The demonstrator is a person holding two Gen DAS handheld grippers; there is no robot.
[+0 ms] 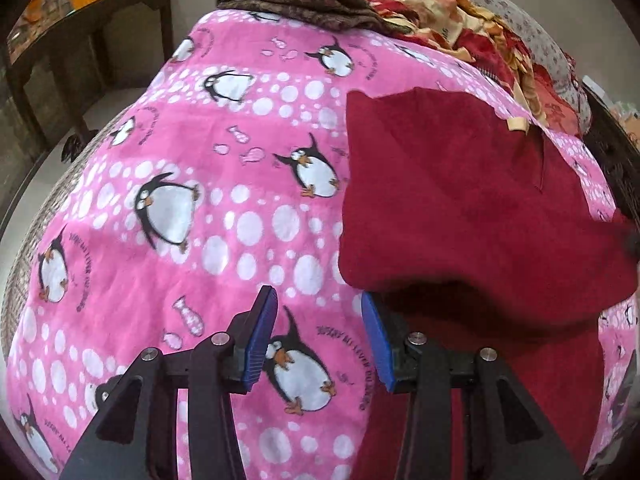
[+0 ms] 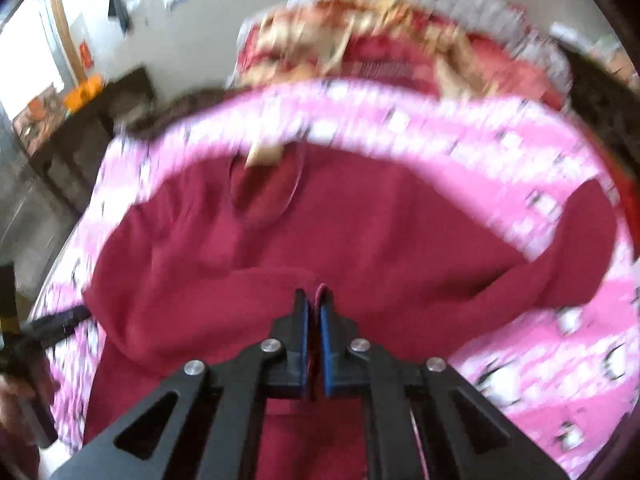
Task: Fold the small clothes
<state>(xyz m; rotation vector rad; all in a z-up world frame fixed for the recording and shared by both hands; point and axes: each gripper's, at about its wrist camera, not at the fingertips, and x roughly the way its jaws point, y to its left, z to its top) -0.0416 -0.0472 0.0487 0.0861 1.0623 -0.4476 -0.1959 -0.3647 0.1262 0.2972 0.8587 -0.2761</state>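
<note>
A dark red small garment [image 1: 460, 200] lies on a pink penguin-print blanket [image 1: 200, 200], with one part lifted and folded over. My left gripper [image 1: 320, 308] is open and empty, hovering over the blanket at the garment's near left edge. In the right wrist view, which is blurred, my right gripper [image 2: 315, 300] is shut on a fold of the red garment [image 2: 320, 216] and holds it up over the rest of the cloth. A beige neck label [image 2: 262, 154] shows at the garment's far edge.
A heap of red and gold patterned cloth [image 1: 460, 20] and a dark brown folded cloth [image 1: 304, 4] lie at the far end of the blanket. A dark wooden table [image 1: 80, 32] stands at the far left.
</note>
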